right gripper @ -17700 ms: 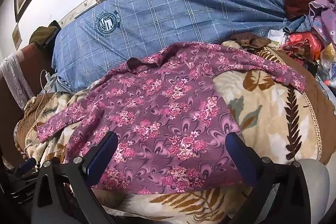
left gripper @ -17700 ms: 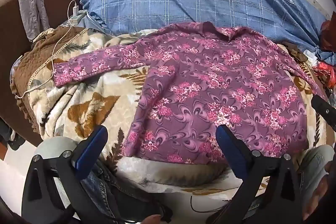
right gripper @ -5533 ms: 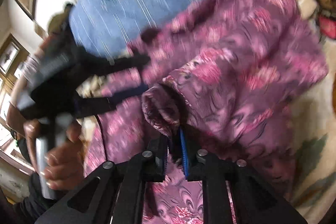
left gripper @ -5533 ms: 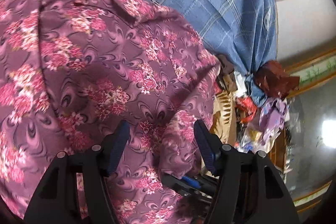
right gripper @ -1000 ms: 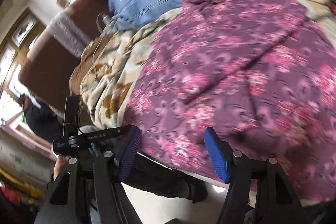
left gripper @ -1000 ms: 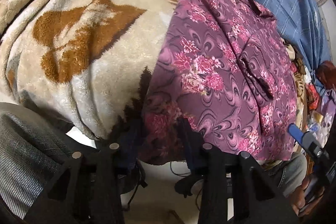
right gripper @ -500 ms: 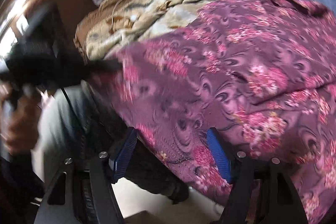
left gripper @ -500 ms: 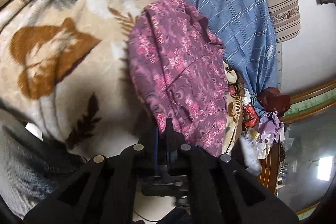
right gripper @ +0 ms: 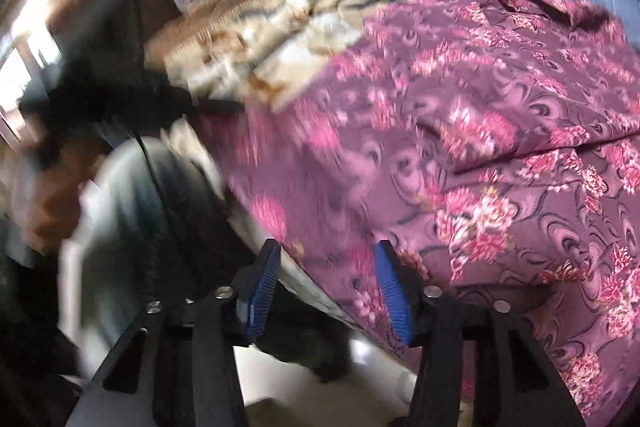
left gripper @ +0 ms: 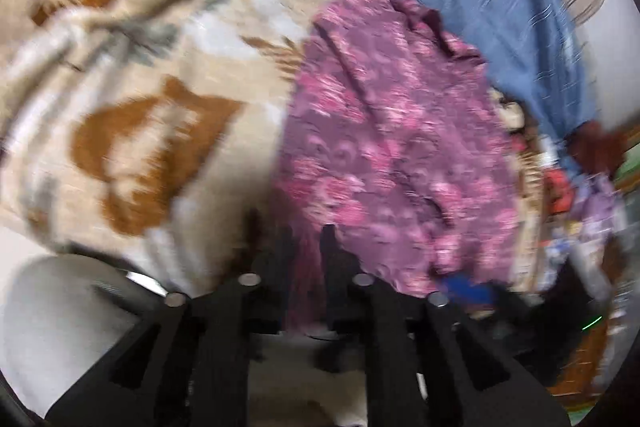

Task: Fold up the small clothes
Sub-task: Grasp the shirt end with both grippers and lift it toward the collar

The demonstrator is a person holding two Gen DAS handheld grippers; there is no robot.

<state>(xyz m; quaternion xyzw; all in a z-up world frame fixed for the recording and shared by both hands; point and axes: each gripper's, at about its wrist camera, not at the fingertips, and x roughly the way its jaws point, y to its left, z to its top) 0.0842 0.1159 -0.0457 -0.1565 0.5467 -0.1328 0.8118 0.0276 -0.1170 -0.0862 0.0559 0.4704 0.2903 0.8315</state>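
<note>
the thin, limp shirt (left gripper: 384, 147) should drape and slip, so hem corners suit: left gripper (left gripper: 306, 247) pinches its hem, right gripper (right gripper: 326, 279) fingers spread, closing astride the edge.

Left gripper (left gripper: 306, 239) angles down with jaws narrowly parted and just reopening; right gripper (right gripper: 326, 275) jaws closing.
</note>
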